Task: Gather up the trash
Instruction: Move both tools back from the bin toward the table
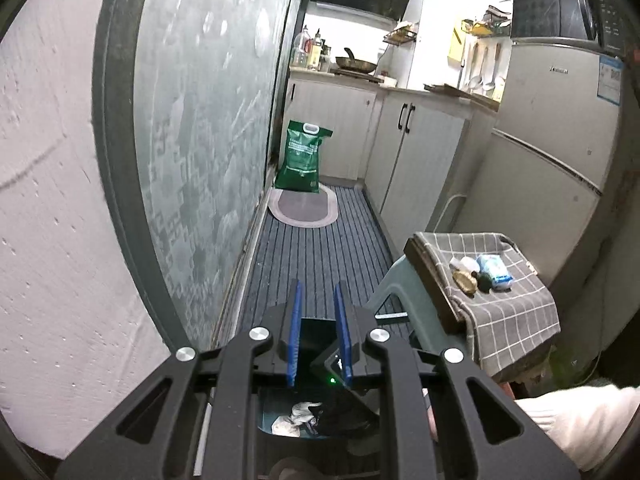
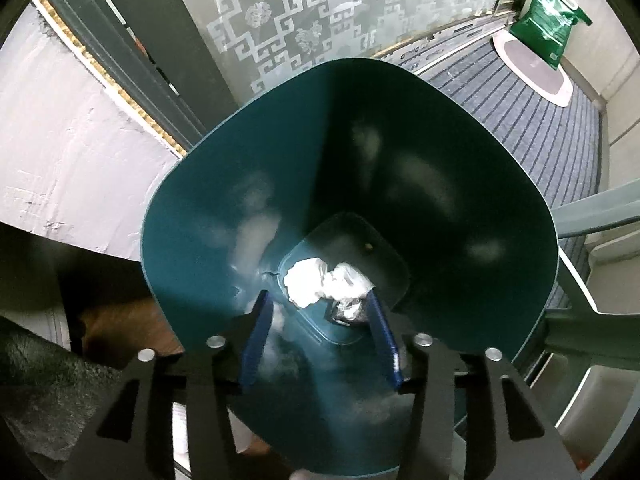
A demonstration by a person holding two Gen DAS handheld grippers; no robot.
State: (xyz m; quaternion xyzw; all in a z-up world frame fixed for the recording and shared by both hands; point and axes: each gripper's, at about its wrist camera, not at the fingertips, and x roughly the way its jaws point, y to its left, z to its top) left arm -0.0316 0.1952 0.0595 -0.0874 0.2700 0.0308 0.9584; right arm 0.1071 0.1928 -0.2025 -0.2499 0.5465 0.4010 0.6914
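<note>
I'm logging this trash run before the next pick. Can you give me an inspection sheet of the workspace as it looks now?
Surface: grey checked cloth draped over a stool, beside the fridge.
Job's things: teal plastic bin on the striped floor mat; crumpled white paper wads lie at its bottom.
Clutter: small items on the cloth, including a blue-and-white packet; the others are too small to tell.
Grippers: left gripper has its blue fingers close together with nothing between them; right gripper is open above the bin, nothing held.
Cables: nothing seen.
Surroundings: green sack on an oval rug, patterned frosted glass door, kitchen cabinets.
</note>
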